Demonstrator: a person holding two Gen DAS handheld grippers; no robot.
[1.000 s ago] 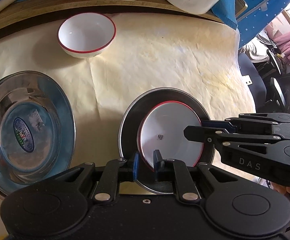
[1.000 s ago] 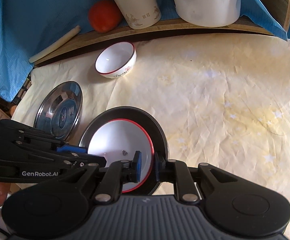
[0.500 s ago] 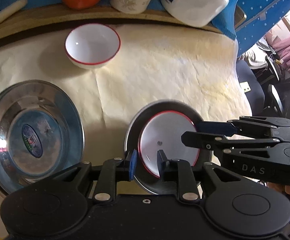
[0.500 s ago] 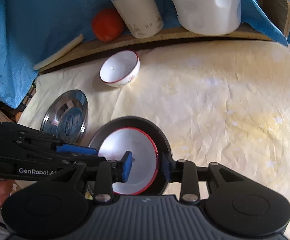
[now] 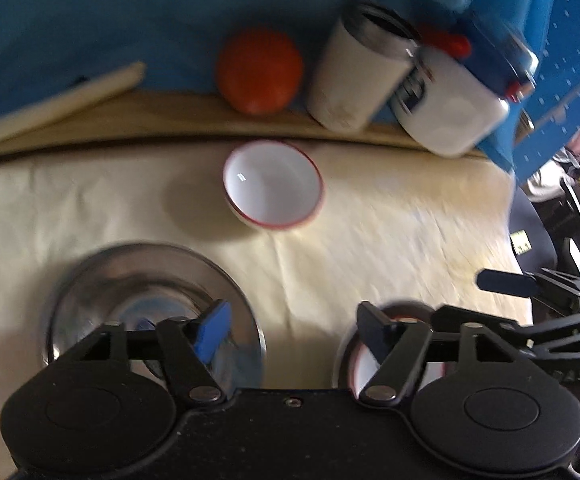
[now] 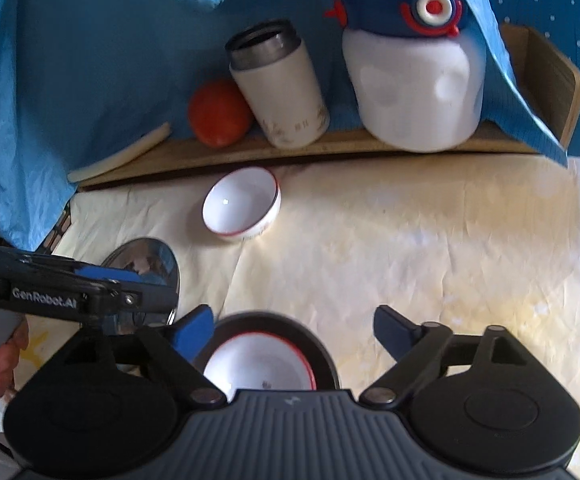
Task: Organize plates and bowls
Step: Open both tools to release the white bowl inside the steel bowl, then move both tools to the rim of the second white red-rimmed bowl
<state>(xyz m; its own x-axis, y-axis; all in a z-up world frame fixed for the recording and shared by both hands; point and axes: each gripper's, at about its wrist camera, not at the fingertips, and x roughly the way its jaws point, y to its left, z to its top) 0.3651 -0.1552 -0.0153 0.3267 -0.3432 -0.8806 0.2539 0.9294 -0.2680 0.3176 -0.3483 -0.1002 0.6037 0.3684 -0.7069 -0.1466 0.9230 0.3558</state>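
Observation:
A white red-rimmed bowl [image 6: 259,366] sits inside a dark steel plate [image 6: 322,354] at the near edge; both show partly in the left wrist view [image 5: 364,364]. A second red-rimmed bowl [image 5: 273,188] [image 6: 241,204] stands alone near the wooden board. A shiny steel plate [image 5: 149,280] [image 6: 149,260] with a blue sticker lies at the left. My left gripper [image 5: 294,328] is open and empty above the cloth, between the two plates. My right gripper [image 6: 294,326] is open and empty above the bowl in the dark plate.
A wooden board [image 6: 330,146] at the back carries a tomato [image 6: 217,118], a white thermos cup [image 6: 279,88], a white jug [image 6: 418,88] and a pale stick [image 6: 121,158]. Blue cloth hangs behind. A cream cloth [image 6: 430,260] covers the table.
Both grippers have opened wide, let go of the bowl and dark plate, and pulled back and up. The bowl stays in the dark plate.

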